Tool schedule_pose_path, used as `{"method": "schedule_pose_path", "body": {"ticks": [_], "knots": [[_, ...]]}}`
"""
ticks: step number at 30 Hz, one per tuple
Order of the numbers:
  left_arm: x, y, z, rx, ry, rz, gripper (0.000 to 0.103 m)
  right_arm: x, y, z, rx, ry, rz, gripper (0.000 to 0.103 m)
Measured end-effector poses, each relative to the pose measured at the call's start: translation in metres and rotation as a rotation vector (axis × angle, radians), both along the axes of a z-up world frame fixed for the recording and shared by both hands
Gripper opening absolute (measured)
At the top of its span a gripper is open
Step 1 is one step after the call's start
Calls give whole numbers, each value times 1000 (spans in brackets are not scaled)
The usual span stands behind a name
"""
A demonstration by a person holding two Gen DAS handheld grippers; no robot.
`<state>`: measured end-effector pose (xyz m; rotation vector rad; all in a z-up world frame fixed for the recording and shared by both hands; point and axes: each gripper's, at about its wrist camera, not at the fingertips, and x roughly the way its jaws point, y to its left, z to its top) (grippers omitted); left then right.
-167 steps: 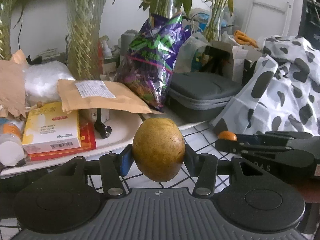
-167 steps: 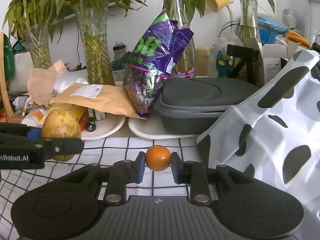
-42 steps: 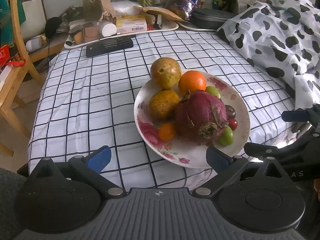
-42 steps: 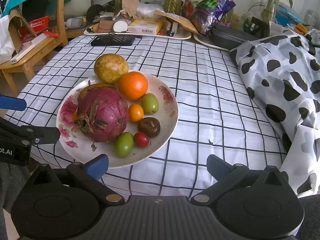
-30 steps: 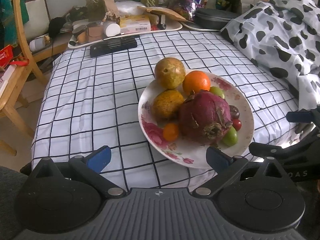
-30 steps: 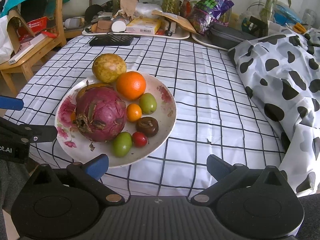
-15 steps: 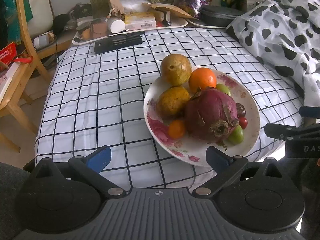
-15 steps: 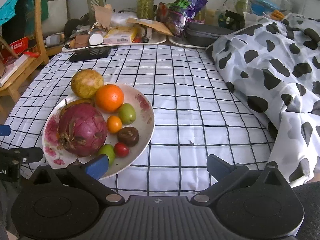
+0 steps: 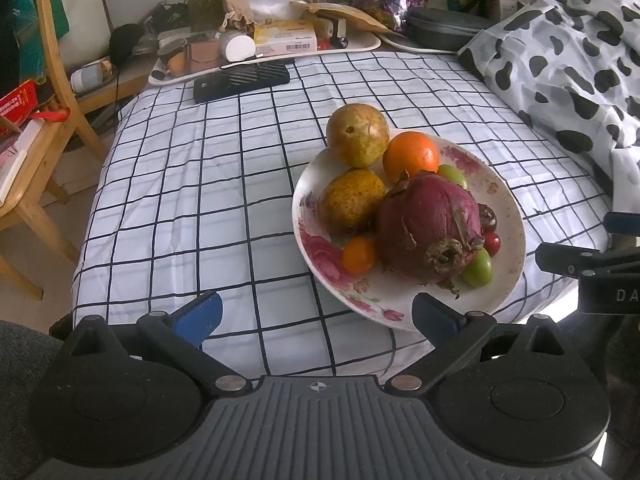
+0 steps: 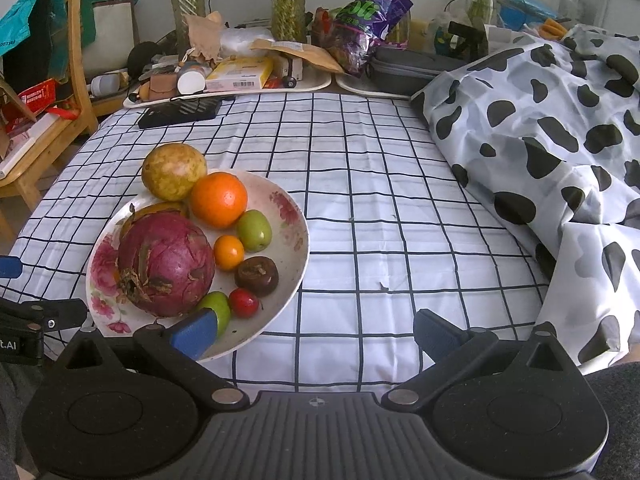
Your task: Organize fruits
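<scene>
A floral plate (image 9: 508, 216) (image 10: 296, 248) on the checked tablecloth holds a red dragon fruit (image 9: 428, 228) (image 10: 166, 264), an orange (image 9: 410, 156) (image 10: 218, 199), a yellow-green round fruit (image 9: 357, 134) (image 10: 174, 171) at its far rim, a rough yellow fruit (image 9: 352, 200), small kumquats (image 9: 359, 255) (image 10: 228, 253), green jujubes, a cherry tomato (image 10: 244, 302) and a brown fruit (image 10: 256, 275). My left gripper (image 9: 316, 316) is open and empty near the table's front edge. My right gripper (image 10: 316, 332) is open and empty, its left finger over the plate's near rim.
A cow-print cloth (image 10: 540, 132) is heaped on the right. Trays of clutter (image 10: 224, 76), a grey case (image 10: 412, 68), a purple snack bag (image 10: 360, 24) and vases line the back. A black device (image 9: 242, 80) lies at the far left. A wooden chair (image 9: 36, 128) stands left.
Both grippers, earlier shut on a yellow-green fruit and a small orange fruit, are now open and empty. They have drawn back from the plate. Both views show the plate a little farther away.
</scene>
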<state>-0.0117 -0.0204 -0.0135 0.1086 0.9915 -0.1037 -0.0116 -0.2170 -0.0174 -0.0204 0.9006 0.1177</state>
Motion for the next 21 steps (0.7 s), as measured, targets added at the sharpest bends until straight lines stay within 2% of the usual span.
{"method": "schedule_pose_path", "body": {"ticks": [21], "knots": [[1, 0, 0, 5, 4, -3, 103, 0, 2, -1, -2, 4, 7, 103]]}}
